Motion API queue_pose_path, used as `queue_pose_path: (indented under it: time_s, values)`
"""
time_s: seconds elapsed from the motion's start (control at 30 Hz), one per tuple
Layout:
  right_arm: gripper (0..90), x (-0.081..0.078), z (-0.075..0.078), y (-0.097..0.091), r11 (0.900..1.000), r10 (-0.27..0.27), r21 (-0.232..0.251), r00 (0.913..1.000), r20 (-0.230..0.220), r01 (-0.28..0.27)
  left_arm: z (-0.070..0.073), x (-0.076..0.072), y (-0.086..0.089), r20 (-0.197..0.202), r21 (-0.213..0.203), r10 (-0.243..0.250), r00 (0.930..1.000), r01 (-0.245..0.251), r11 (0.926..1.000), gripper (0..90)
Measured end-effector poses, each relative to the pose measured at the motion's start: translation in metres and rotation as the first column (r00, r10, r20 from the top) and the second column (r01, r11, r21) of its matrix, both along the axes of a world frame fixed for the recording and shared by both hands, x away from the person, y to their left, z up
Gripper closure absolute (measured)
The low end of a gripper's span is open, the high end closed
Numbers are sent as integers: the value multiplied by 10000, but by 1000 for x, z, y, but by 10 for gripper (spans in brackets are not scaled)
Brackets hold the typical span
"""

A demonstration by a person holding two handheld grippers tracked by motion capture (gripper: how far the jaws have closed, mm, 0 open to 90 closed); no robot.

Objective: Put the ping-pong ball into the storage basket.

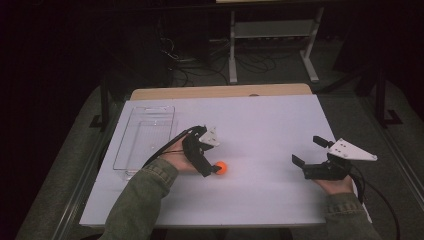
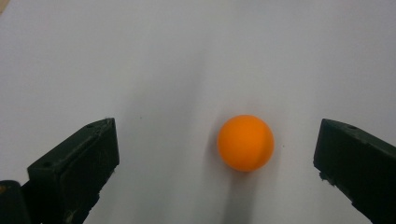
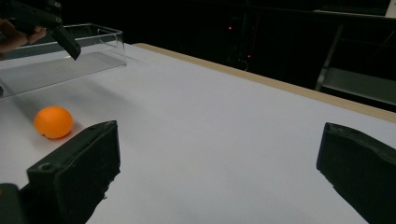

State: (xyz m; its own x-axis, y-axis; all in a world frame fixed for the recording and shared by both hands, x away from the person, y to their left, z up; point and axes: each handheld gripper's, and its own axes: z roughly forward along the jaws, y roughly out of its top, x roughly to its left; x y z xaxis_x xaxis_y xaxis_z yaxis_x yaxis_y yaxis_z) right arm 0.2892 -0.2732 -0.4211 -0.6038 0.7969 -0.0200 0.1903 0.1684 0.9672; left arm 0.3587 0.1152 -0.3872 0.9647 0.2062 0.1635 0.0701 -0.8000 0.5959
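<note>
White sheet (image 1: 260, 130) covers table; dark room, cables (image 1: 200, 65) on floor beyond. Left gripper (image 1: 214, 169) wide, ball (image 2: 245, 143) between jaws, untouched, nearer one. Tray (image 1: 145, 140) behind it. Right gripper (image 1: 306, 152) wide, empty, well apart.

My desk (image 1: 280, 125) is covered by a white sheet, with a strip of bare wood showing along its far edge. I see a clear plastic tray (image 1: 145, 140) lying near the far left corner, along the left edge. An orange ball (image 1: 221, 168) rests on the sheet toward the near edge, left of centre.
</note>
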Motion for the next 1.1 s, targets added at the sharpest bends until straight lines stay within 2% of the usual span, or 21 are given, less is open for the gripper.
queue_pose_path:
  time_s: [0.57, 0.73, 1.03, 1.1]
  values:
    - [0, 0, 0, 1, 9999, 74, -85, 10000, -42, -74, -10, 0, -12, -252, 720, -330, 9991, 347, 9968, 4]
    - [0, 0, -1, 2, 9999, 79, -92, 10000, -54, -80, -12, 0, -17, -294, 1073, -486, 9984, 514, 9929, 4]
    - [0, 0, -1, 2, 9999, 103, -121, 9999, -69, -104, -17, 0, -24, -429, 1404, -644, 9970, 699, 9876, 4]
    - [0, 0, -1, 2, 9998, 123, -123, 9999, -86, -124, -18, 0, -26, -514, 1561, -720, 9961, 792, 9846, 4]
